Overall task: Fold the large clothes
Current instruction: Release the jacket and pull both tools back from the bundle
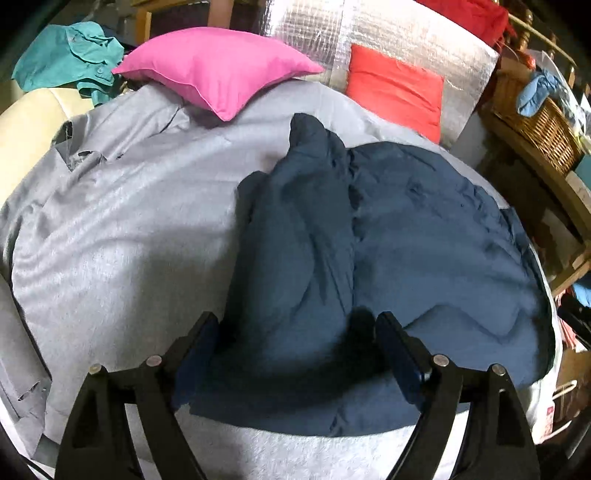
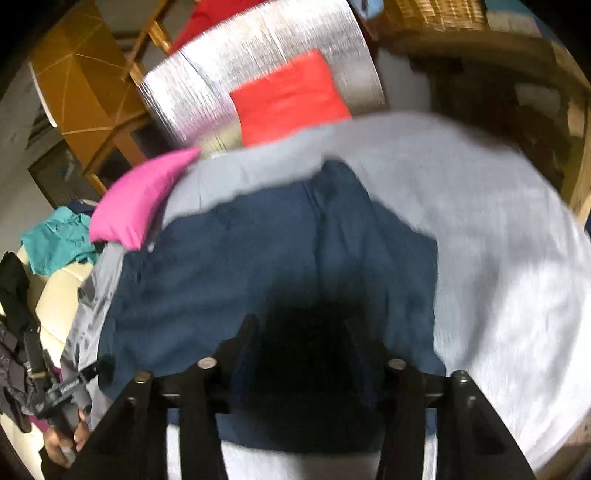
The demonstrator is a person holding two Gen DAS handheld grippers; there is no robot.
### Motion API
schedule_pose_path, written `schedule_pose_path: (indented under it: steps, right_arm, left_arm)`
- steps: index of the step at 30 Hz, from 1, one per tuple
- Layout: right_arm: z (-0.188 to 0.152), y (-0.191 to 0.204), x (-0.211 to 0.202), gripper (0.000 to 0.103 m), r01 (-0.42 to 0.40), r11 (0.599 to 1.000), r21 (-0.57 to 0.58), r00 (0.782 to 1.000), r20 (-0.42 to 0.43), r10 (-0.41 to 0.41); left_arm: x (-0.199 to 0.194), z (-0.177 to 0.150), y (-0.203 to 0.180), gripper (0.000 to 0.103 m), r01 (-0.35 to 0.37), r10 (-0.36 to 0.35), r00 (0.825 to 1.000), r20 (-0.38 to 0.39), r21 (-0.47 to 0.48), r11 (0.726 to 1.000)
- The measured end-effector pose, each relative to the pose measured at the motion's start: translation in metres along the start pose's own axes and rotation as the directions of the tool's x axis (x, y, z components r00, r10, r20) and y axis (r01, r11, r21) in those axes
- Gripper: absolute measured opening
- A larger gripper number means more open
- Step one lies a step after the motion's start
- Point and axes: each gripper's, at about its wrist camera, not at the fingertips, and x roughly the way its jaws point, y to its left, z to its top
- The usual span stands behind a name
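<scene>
Garment [image 1: 369,229]: navy, partly folded on grey sheet [image 1: 129,221].
Left gripper [image 1: 295,325]: jaws spread above garment.
Right gripper [image 2: 306,332]: jaws spread, blurred.
Pillow [image 1: 218,66]: pink, behind.

One navy garment [image 1: 369,229] lies on one grey bedcover [image 1: 129,221]; two cushions sit behind it, one pink cushion [image 1: 218,66] and one red cushion [image 1: 395,88]; one silver foil panel [image 1: 369,29]; one teal garment [image 1: 70,55]; one wicker basket [image 1: 535,125]; two black grippers, one left gripper [image 1: 295,325] and one right gripper [image 2: 306,332].
</scene>
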Motion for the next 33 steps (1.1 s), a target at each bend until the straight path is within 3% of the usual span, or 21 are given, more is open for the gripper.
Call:
schedule_pose_path:
  steps: [2, 4, 8, 13, 17, 22, 28, 33]
  right_arm:
    - [0.009, 0.006, 0.020, 0.060, 0.028, 0.999, 0.023, 0.999, -0.043, -0.027]
    - [0.007, -0.003, 0.059, 0.060, 0.074, 0.994, 0.075, 0.986, -0.158, -0.062]
    - [0.007, 0.001, 0.061, 0.064, 0.086, 0.995, 0.041, 0.982, -0.172, -0.078]
    - [-0.003, 0.022, 0.009, 0.067, 0.093, 0.994, -0.053, 0.993, -0.064, -0.097]
    - [-0.015, 0.038, -0.049, 0.075, 0.060, 0.992, -0.109, 0.997, 0.048, -0.055]
    - [-0.029, 0.066, -0.117, 0.083, 0.013, 0.989, -0.147, 0.986, 0.167, 0.012]
    - [-0.060, 0.096, -0.186, 0.085, -0.030, 0.982, -0.187, 0.981, 0.184, 0.065]
    - [-0.083, 0.110, -0.223, 0.085, 0.044, 0.974, -0.222, 0.977, 0.213, 0.004]
  left_arm:
    - [0.010, -0.001, -0.004, 0.088, -0.034, 0.034, 0.999, -0.026, 0.016, 0.999]
    - [0.015, -0.007, -0.008, 0.089, -0.057, 0.059, 0.998, -0.022, 0.045, 0.997]
    - [-0.003, -0.012, -0.014, 0.089, -0.132, 0.130, 0.991, 0.030, 0.097, 0.986]
    - [-0.051, -0.026, -0.023, 0.089, -0.242, 0.222, 0.961, 0.165, 0.111, 0.964]
    - [-0.093, -0.041, -0.031, 0.089, -0.271, 0.240, 0.943, 0.229, 0.115, 0.956]
    - [-0.148, -0.048, -0.043, 0.089, -0.315, 0.274, 0.917, 0.289, 0.106, 0.943]
    - [-0.214, -0.061, -0.069, 0.093, -0.346, 0.282, 0.884, 0.373, 0.118, 0.931]
    - [-0.258, -0.075, -0.087, 0.096, -0.359, 0.280, 0.860, 0.427, 0.116, 0.926]
